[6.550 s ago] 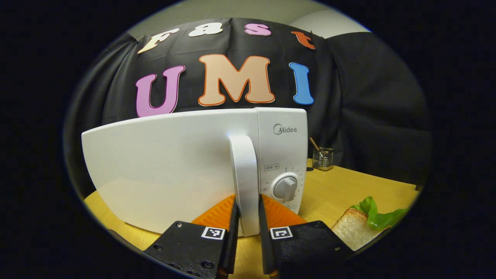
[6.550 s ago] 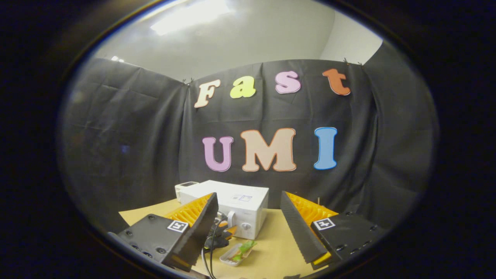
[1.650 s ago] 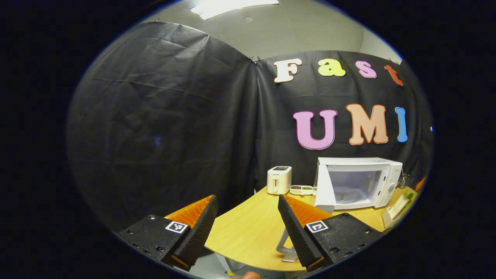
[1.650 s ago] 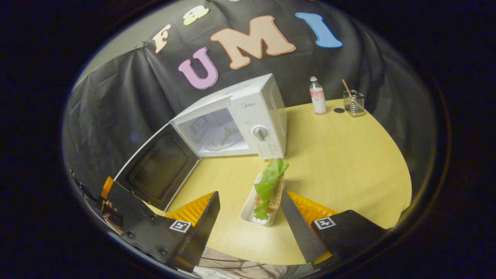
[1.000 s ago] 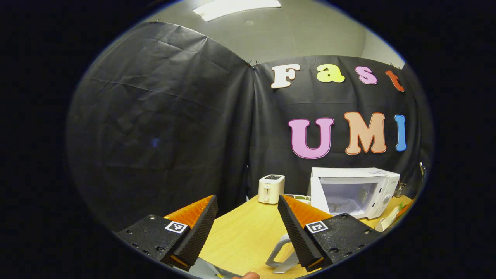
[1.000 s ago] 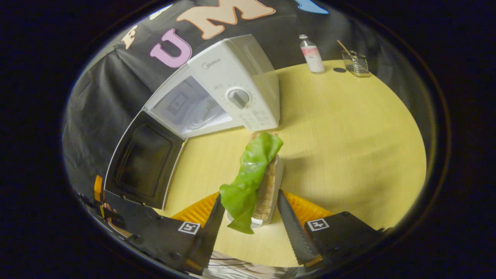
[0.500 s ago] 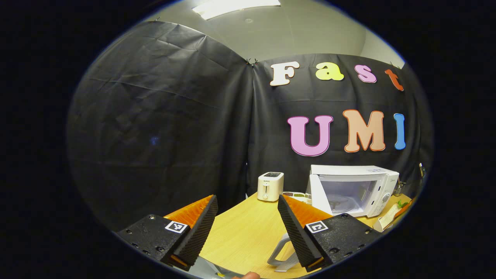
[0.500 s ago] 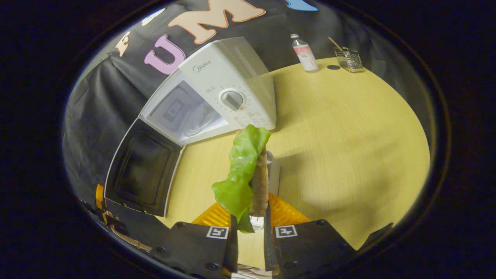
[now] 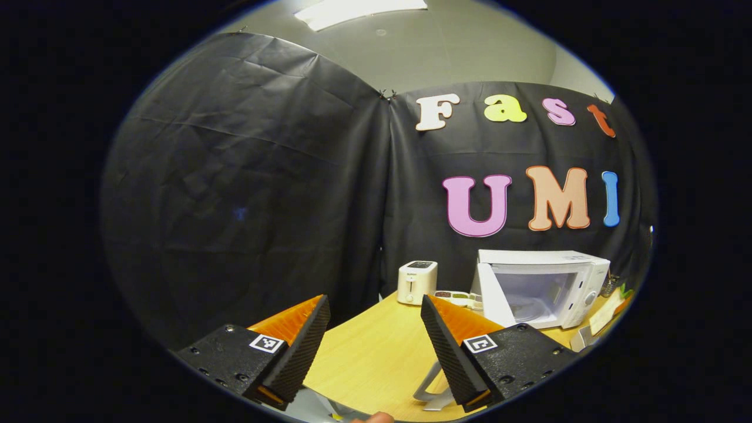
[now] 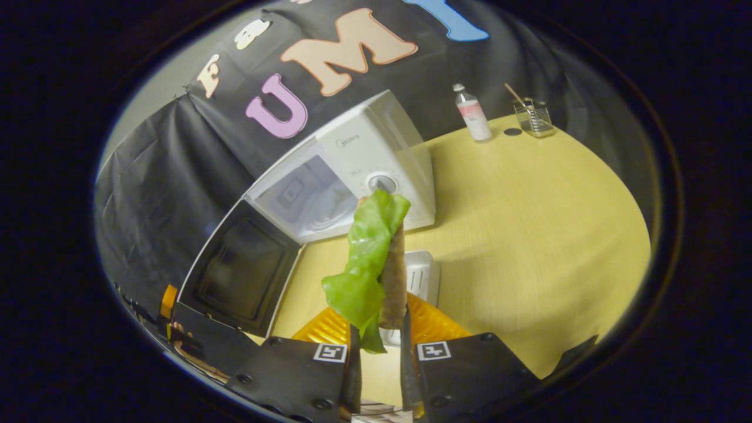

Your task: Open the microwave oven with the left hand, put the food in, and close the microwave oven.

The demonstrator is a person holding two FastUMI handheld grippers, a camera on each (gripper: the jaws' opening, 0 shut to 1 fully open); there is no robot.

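The white microwave (image 10: pixel 376 158) stands on the wooden table (image 10: pixel 529 235) with its door (image 10: pixel 244 270) swung wide open and the cavity empty. My right gripper (image 10: pixel 378 338) is shut on the food, a bread slice (image 10: pixel 396 276) with a green lettuce leaf (image 10: pixel 367 252), held upright above the white tray (image 10: pixel 423 273). The food's top end is level with the microwave's dial. My left gripper (image 9: pixel 373 332) is open and holds nothing, well back from the microwave (image 9: pixel 543 288) and off the table's (image 9: pixel 370 352) left edge.
A bottle (image 10: pixel 473 114) and a glass holder (image 10: pixel 533 117) stand at the table's far side. A white toaster (image 9: pixel 417 281) and a small dish (image 9: pixel 455 295) sit left of the microwave. A white bracket (image 9: pixel 432 388) shows by the near table edge.
My left gripper let go of the door handle and drew back from the opened microwave. My right gripper came down, shut on the food and lifted it off the tray.
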